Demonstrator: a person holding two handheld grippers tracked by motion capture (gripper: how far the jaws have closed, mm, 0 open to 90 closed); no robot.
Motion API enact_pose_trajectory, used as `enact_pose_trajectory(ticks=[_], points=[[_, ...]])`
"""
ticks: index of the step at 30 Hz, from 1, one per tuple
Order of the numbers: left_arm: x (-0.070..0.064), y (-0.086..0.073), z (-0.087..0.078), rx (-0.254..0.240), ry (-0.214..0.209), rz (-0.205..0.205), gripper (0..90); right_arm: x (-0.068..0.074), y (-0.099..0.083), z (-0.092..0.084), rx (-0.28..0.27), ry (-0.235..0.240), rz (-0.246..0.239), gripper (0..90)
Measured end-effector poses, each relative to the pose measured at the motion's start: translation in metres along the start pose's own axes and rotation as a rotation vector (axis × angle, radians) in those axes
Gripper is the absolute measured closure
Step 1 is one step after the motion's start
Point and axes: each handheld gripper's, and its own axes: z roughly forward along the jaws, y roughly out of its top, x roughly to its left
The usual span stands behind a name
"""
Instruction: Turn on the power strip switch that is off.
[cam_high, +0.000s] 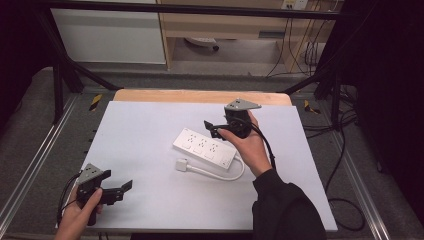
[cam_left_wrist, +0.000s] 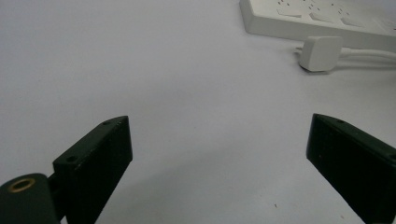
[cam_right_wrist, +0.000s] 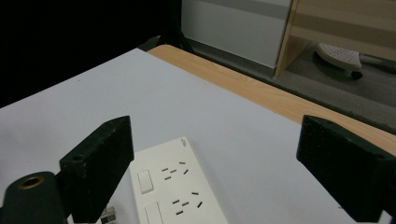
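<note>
A white power strip (cam_high: 205, 148) lies mid-worktop (cam_high: 140, 140), its plug (cam_high: 181, 164) just beside it. Right claw (cam_high: 212, 129) hovers above, jaws apart; left claw (cam_high: 120, 186), also apart, sits well away.

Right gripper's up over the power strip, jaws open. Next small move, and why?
Probably lower the right gripper toward the far end of the power strip. Its jaws stand wide open, nothing between them, and the right gripper view looks down on the strip's sockets. The left gripper is open too, farther off, nearer the plug.
</note>
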Motion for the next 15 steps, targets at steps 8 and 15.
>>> enact_pose_trajectory(ticks=[8,15], points=[[-0.001,0.000,0.000,0.002,-0.007,0.009,7.0,0.006,0.000,0.008,-0.015,-0.002,-0.007,25.7],[0.000,0.000,0.000,0.008,-0.008,0.009,6.9,0.010,-0.004,0.022,-0.024,-0.012,0.001,44.7]])
